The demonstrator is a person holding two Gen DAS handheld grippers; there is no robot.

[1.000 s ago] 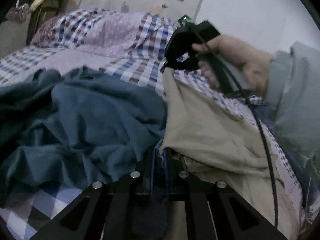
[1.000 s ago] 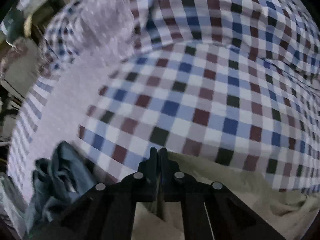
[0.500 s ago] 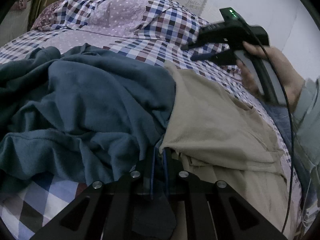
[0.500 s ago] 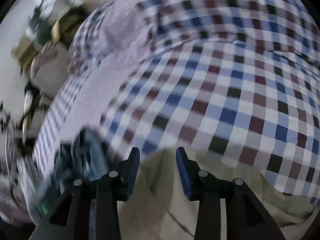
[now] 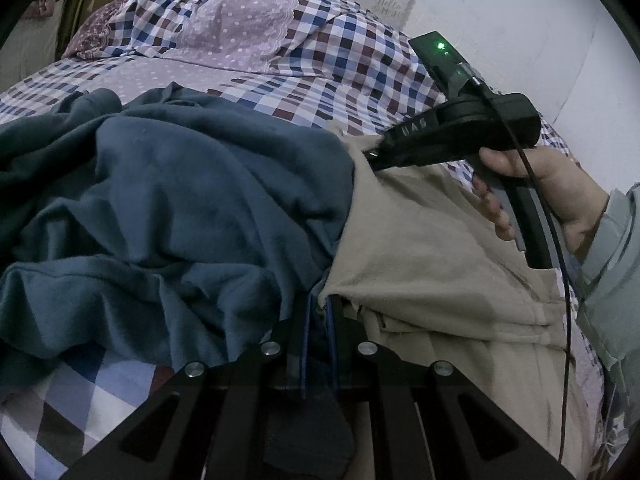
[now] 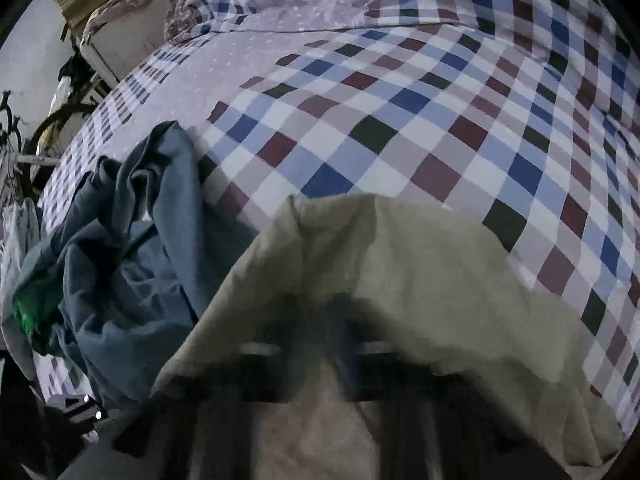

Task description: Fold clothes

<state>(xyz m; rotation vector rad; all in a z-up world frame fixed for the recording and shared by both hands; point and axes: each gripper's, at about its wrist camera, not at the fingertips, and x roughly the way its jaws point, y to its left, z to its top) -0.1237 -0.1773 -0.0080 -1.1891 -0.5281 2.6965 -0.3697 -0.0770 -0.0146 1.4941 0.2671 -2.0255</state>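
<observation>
Your left hand-held gripper (image 5: 318, 312) sits at 6 o'clock in its own view, its blue-padded fingers (image 5: 330, 332) drawn close together and pinching the near corner of the beige garment (image 5: 432, 248). That garment lies on the bed (image 5: 352, 60), running from the pinched corner up toward 1 o'clock, where your right hand-held gripper (image 5: 374, 156) meets its far corner. From that side you cannot tell whether the tips are pressed onto the cloth or only touching it. Your right hand (image 5: 536, 188) wraps the grip at 3 o'clock, with a black cable (image 5: 566, 300) hanging down from it.

In the right wrist view the beige garment (image 6: 400, 272) drapes over the fingers, which show only as a dark blur at 6 o'clock, so their spread cannot be read.

The blue garment (image 5: 180, 208) lies crumpled just beside the beige one, touching and overlapping its left edge, filling 9 o'clock in the left view; from the right wrist the blue garment (image 6: 132, 248) bunches at 8 o'clock. A checked pillow (image 5: 240, 24) rests at 12 o'clock.
</observation>
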